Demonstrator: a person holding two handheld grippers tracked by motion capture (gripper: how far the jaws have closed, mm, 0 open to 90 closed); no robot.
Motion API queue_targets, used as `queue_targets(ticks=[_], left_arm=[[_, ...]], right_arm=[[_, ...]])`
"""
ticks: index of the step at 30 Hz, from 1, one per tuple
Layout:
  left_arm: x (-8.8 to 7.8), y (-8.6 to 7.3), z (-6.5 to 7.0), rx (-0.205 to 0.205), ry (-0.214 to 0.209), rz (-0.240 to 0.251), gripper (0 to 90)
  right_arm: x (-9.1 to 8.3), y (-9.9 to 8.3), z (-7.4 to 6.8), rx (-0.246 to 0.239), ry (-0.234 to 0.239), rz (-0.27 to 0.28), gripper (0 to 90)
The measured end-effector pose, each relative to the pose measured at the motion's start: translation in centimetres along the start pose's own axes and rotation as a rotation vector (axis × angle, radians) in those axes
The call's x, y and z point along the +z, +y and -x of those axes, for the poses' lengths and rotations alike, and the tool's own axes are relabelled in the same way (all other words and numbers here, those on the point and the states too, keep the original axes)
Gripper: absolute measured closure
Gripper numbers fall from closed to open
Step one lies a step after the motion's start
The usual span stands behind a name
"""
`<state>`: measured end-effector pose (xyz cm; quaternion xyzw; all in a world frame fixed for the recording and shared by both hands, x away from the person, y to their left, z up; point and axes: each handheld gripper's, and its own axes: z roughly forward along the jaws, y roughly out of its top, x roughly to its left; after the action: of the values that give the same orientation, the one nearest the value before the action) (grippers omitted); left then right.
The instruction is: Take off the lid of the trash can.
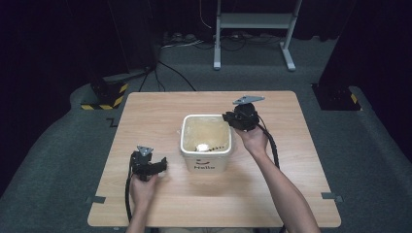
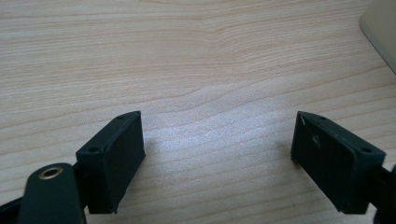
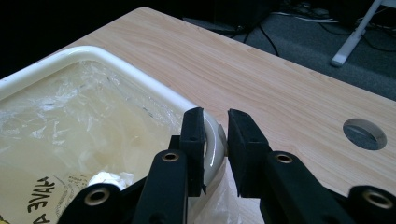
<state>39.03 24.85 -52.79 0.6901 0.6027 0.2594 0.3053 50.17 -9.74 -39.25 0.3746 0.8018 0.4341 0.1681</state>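
Your right gripper (image 1: pixel 232 120) is at the far right corner of the white bin (image 1: pixel 206 152), which stands in the middle of the wooden table (image 1: pixel 145 116). In the right gripper view the two black jaws of this gripper (image 3: pixel 215 135) stand narrow, one inside the rim and one outside, with the rounded corner of the rim between them. The inner jaw lies against the rim; whether the outer one presses on it, you cannot tell for sure.

A clear plastic liner (image 3: pixel 70 116) covers the inside of the bin, and a small white crumpled piece (image 1: pixel 202 147) lies on its bottom.

Your left gripper (image 1: pixel 163 165) is at about 8 o'clock from the bin, low over the table. In the left gripper view its jaws stand wide apart, with bare wood between them, and an edge of the bin (image 2: pixel 380 28) shows at about 2 o'clock.
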Motion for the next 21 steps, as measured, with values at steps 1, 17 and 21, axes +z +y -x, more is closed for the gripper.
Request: queue_targets(ticks=[1,17,21], left_arm=[[0.00,0.00,0.00,0.000,0.000,0.000,17.4],[0.00,0.00,0.01,-0.001,0.000,0.000,17.4],[0.00,0.00,0.00,0.000,0.000,0.000,17.3]], right_arm=[[-0.03,0.00,0.01,0.005,0.001,0.003,77.4],[-0.49,0.17,0.02,0.008,0.007,0.020,78.6],[-0.73,0.25,0.00,0.010,0.013,0.029,78.8]])
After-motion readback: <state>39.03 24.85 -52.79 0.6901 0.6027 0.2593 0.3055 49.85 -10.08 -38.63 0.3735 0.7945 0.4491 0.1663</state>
